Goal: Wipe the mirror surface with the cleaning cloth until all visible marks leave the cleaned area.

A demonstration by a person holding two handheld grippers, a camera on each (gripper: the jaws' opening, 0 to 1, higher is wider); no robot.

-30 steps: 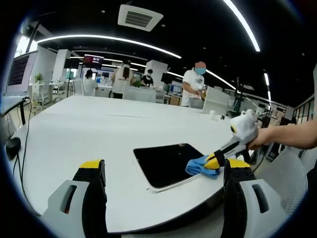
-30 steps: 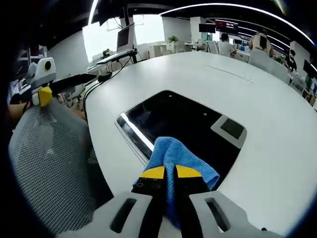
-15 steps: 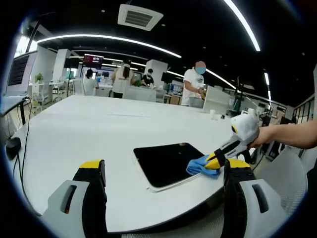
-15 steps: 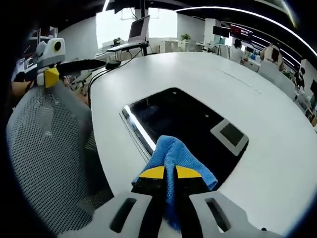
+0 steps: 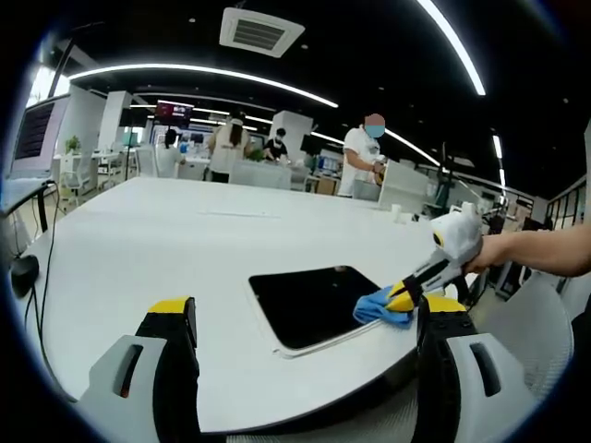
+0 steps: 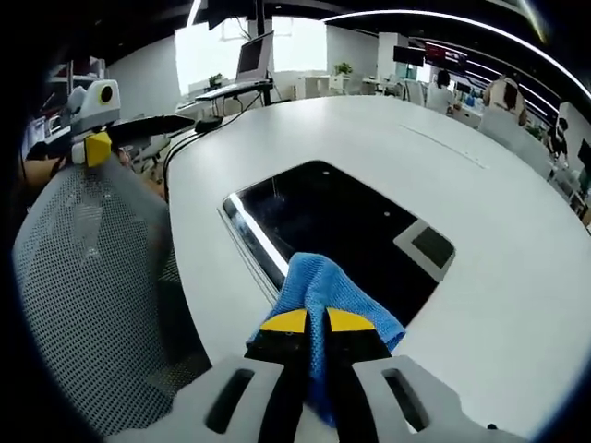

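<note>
The mirror (image 5: 294,297) is a dark, rounded rectangle lying flat on the white table (image 5: 185,231) near its front edge. A blue cleaning cloth (image 5: 377,307) rests on the mirror's right corner, with my right gripper (image 5: 403,298) shut on it and a hand behind it. In the right gripper view the cloth (image 6: 325,288) bunches between my right gripper's (image 6: 309,322) closed yellow tips, over the mirror's (image 6: 332,217) near edge. My left gripper (image 5: 307,306) stands open and empty in front of the table, its jaws wide apart; it also appears as the left gripper (image 6: 95,148) at upper left.
A grey mesh chair back (image 6: 83,277) stands close to the table edge. Cables (image 5: 42,249) and a black device (image 5: 22,273) lie at the table's left end. Several people (image 5: 360,161) and monitors are at the far side.
My right gripper has slid the cloth a little to the right along the mirror's near corner. The left gripper has stayed still and open.
</note>
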